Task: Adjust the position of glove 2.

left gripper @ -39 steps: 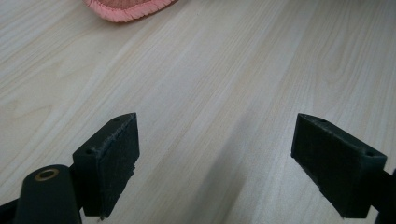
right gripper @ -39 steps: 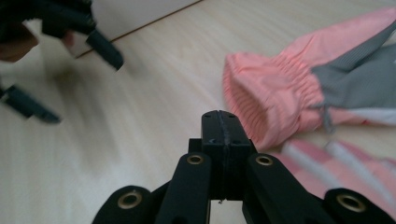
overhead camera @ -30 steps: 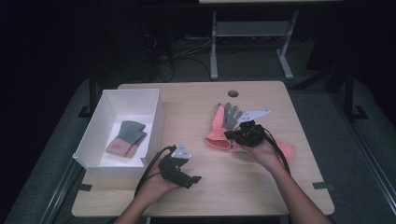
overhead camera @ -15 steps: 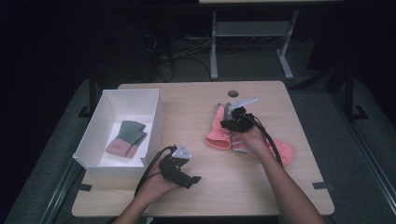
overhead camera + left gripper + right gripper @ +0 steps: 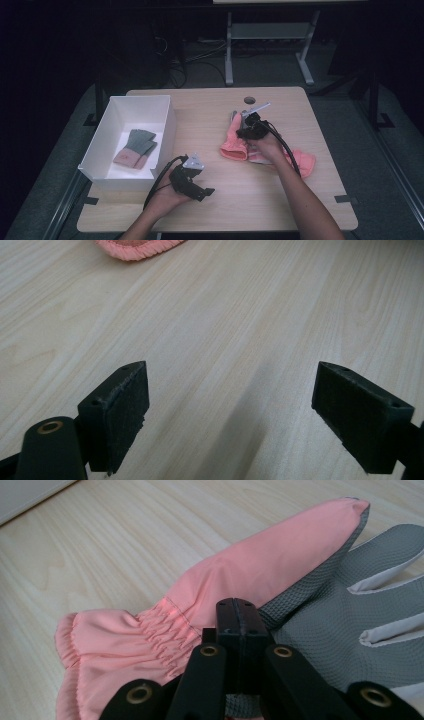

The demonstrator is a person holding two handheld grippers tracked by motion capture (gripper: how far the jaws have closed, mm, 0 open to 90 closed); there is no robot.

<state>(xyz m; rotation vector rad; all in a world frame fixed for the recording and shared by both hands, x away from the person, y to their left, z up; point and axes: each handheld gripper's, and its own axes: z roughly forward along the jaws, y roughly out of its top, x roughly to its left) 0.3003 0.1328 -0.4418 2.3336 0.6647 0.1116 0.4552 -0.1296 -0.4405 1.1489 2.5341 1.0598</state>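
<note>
A pink glove [image 5: 233, 144] with a grey palm [image 5: 320, 615] lies flat on the wooden table [image 5: 210, 115], right of the middle. My right gripper [image 5: 245, 132] hovers low over it near the gathered wrist, its jaws pressed together [image 5: 237, 611] with no fabric seen between them. A second pink glove [image 5: 304, 163] lies beside the right forearm. My left gripper [image 5: 202, 189] rests near the table's front edge, jaws wide apart [image 5: 230, 395] over bare wood, with a pink cuff [image 5: 137, 247] farther ahead.
A white box [image 5: 167, 127] stands at the table's left side and holds a green glove with a pink cuff [image 5: 135, 148]. A small round hole [image 5: 249, 100] sits near the table's far edge. Dark floor and a metal frame lie beyond.
My right gripper has moved left and away from the person and come lower, from beside the pink glove to over its wrist. Its jaws stay together. The left gripper has stayed in place.
</note>
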